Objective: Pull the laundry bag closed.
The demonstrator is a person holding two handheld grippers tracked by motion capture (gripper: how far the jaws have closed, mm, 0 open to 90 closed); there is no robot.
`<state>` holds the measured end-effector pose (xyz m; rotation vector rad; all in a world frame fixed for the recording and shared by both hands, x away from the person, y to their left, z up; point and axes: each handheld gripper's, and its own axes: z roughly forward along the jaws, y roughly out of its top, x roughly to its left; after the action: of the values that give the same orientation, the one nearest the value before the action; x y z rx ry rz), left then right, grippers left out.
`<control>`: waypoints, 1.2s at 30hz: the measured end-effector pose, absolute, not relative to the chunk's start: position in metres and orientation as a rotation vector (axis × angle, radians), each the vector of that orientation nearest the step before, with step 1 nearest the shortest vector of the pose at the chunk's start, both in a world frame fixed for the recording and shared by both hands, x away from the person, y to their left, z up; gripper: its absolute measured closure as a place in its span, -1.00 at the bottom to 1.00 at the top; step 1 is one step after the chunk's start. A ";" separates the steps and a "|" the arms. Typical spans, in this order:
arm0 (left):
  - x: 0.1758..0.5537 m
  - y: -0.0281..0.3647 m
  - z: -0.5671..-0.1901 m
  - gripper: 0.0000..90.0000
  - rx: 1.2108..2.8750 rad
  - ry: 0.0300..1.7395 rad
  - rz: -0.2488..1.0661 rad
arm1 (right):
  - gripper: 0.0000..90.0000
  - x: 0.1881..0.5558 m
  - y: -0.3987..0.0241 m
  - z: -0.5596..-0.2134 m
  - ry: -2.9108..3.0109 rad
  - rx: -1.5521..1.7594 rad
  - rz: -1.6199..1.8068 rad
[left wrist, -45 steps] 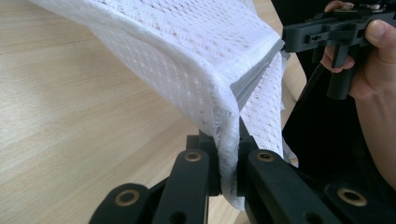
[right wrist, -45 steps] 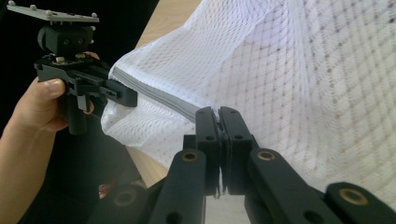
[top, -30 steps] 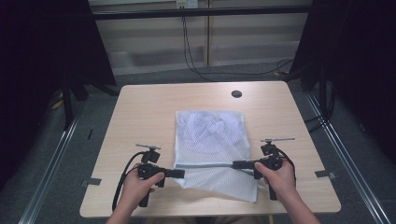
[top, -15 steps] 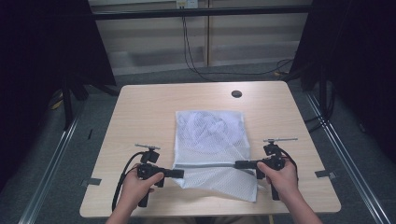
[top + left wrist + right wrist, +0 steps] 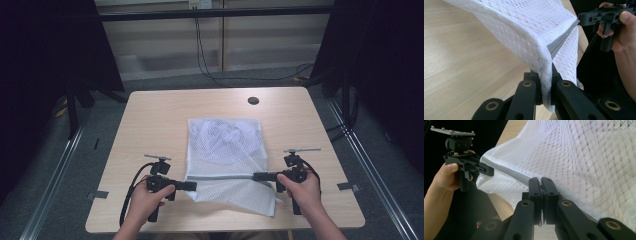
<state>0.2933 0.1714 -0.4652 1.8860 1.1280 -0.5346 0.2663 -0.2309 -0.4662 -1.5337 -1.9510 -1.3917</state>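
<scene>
Nothing has shifted since the earlier frames: both hands and the bag sit where they were. There is 1 white mesh bag (image 5: 226, 150) on the tabletop (image 5: 150, 120), lying flat over most of its length, with its near end raised between 2 hand-held grippers. A grey zipper strip (image 5: 222, 176) runs taut along that raised edge from one to the other.

The left hand-held gripper (image 5: 191, 185) is clamped on the bag's near left corner; in the left gripper view its jaws pinch a fold of mesh (image 5: 546, 82) tightly. The right hand-held gripper (image 5: 256, 176) is clamped on the near right end, and in the right gripper view its jaws press together on the zipper strip (image 5: 506, 173) where it meets the mesh.

Through the mesh a paler, crumpled shape shows inside the bag, but I cannot tell what it is. 1 small dark round disc (image 5: 253, 100) sits near the far edge of the tabletop, well apart from the bag.
</scene>
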 end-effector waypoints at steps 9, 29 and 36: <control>0.293 0.172 -0.465 0.97 1.885 1.129 -0.534 | 0.94 0.265 -0.233 -0.466 -1.944 -1.540 -1.393; 0.292 0.174 -0.466 0.97 1.882 1.135 -0.532 | 0.94 0.265 -0.241 -0.466 -1.954 -1.549 -1.384; 0.292 0.176 -0.466 0.97 1.888 1.139 -0.526 | 0.94 0.264 -0.250 -0.466 -1.951 -1.573 -1.384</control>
<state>0.2924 0.1757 -0.4662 1.8875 1.1387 -0.5265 0.2636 -0.2497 -0.4665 -1.5727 -1.9514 -1.3844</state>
